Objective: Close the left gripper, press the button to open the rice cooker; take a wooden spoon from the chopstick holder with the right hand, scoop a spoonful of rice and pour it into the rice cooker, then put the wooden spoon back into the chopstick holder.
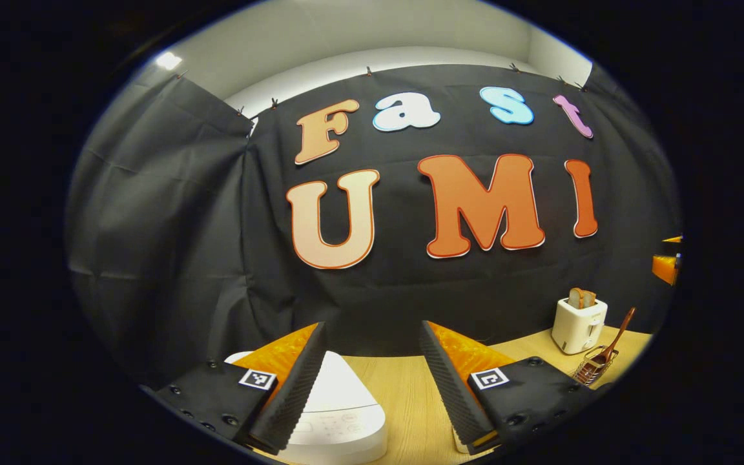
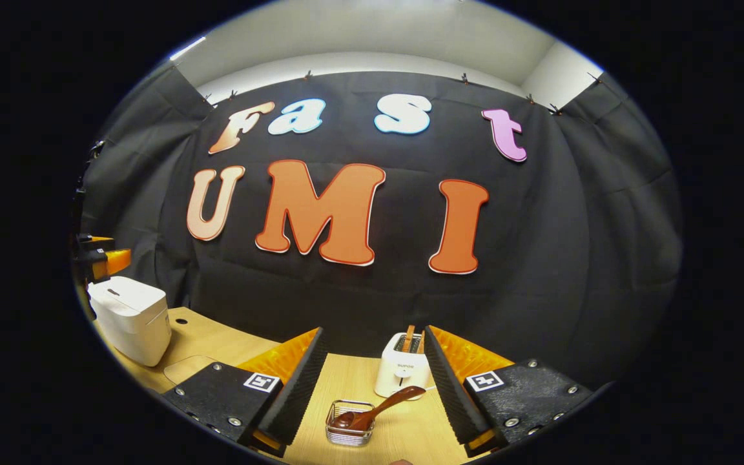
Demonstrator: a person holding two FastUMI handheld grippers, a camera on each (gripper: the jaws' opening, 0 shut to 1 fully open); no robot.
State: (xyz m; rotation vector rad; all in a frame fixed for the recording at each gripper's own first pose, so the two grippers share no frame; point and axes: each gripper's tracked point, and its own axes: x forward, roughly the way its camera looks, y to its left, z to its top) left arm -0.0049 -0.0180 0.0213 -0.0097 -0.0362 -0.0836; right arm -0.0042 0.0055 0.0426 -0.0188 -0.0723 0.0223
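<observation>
Wooden spoon [image 2: 378,408] between spread fingers [image 2: 294,394], untouched

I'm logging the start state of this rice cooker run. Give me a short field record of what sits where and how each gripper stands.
rice cooker: lid shut, on the table's left side
wooden spoon: leaning in the chopstick holder
chopstick holder: wire basket on the table, in front of the toaster
toaster: slices standing in its slots
left gripper: open, empty, above the rice cooker
right gripper: open, empty, facing the wooden spoon
</observation>
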